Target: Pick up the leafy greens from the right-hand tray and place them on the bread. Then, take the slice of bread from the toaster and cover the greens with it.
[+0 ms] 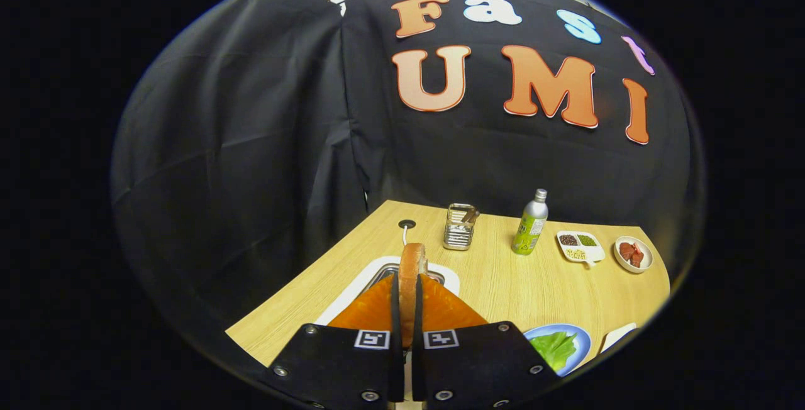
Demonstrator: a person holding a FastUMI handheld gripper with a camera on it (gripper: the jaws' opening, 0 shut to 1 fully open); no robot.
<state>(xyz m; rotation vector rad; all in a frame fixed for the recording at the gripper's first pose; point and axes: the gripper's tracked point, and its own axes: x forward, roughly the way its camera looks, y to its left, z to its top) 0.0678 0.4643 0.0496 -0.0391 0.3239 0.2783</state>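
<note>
- Wooden table (pixel 503 284) had bare room mid-surface.
- My gripper (pixel 407 293) was clamped on the bread slice (pixel 412 265), upright above the toaster (pixel 377 275).
- Leafy greens (pixel 555 348) lay on a plate (pixel 582 337) at the near edge, partly cut off.

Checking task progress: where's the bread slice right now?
Gripper view: the bread slice stands on edge, clamped between the gripper fingers, above the white toaster.

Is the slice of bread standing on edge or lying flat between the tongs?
On edge: the slice of bread stands upright, clamped by both fingers of the tongs, above the white toaster.
</note>
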